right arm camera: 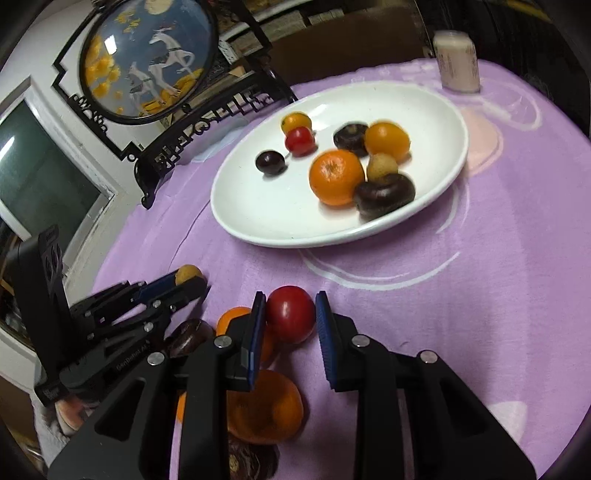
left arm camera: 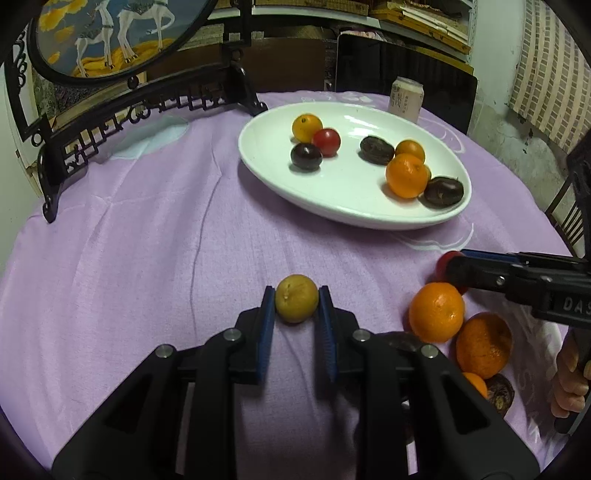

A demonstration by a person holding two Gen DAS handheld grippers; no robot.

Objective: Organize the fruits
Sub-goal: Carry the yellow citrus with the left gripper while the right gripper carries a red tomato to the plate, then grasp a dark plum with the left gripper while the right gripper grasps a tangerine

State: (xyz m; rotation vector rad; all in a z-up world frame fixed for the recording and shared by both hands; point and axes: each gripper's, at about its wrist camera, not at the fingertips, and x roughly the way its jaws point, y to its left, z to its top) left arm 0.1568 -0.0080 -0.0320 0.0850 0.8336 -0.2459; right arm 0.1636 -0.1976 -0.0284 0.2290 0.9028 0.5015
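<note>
A white oval plate on the purple cloth holds several oranges, dark fruits and a red one. My left gripper is shut on a small yellow-green fruit, low over the cloth; the fruit also shows in the right wrist view. My right gripper has its pads against both sides of a red fruit, whose edge shows in the left wrist view. Loose oranges and dark fruits lie beside it.
A black ornate stand with a round deer painting stands at the table's back left. A pale can stands behind the plate. A dark chair back is beyond the table's far edge.
</note>
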